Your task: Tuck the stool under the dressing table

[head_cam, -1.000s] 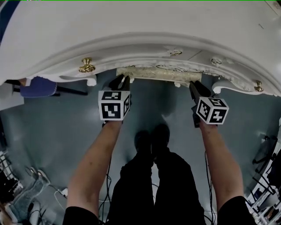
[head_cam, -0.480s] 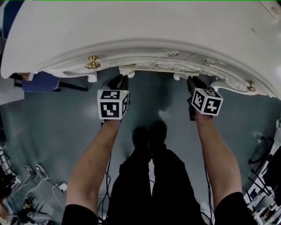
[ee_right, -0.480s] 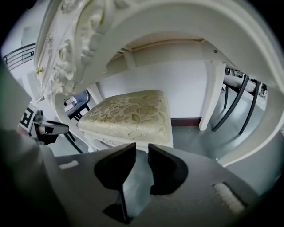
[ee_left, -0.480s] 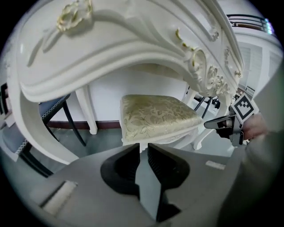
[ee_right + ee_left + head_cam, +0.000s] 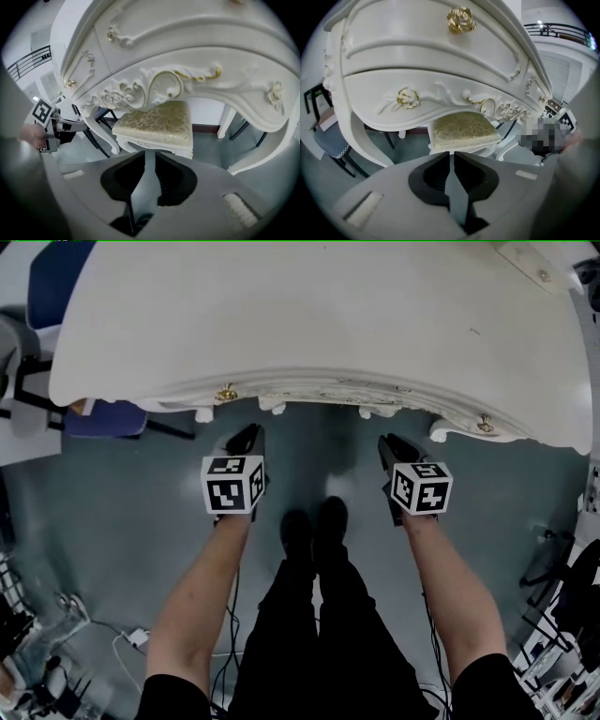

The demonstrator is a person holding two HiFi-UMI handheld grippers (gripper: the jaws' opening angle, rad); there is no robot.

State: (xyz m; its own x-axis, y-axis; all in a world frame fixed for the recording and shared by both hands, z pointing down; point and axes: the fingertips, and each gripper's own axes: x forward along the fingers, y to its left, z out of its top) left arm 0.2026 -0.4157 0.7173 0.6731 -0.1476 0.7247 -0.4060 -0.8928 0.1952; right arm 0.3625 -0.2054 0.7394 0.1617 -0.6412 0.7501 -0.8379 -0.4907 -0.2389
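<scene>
In the head view, the dressing table (image 5: 309, 324) now fills the upper part of the picture. A second ago the patterned front edge of the stool could be seen just below the table's front rim. Now no part of it is visible from above, so it is judged to be fully covered by the table top. The left hand-held gripper (image 5: 251, 431) and the right hand-held gripper (image 5: 385, 441) have been drawn back from the rim. Both are held over the grey floor (image 5: 112, 484), clearly apart from the table front.

In the left gripper view, the stool (image 5: 461, 131) is seen standing in the opening under the carved front of the dressing table (image 5: 417, 61), its cushion below the arch. The jaws of the left hand-held gripper (image 5: 452, 157) have just been closing and are almost together. Only a thin slit is left and nothing is held between them.

In the right gripper view, the stool (image 5: 157, 122) is seen again under the arch of the dressing table (image 5: 197, 51), between its legs. The jaws of the right hand-held gripper (image 5: 149, 157) have also been closing. A narrow gap remains and nothing is held in it.

From this it is judged that the stool has been released and tucked in, so the task appears finished.
</scene>
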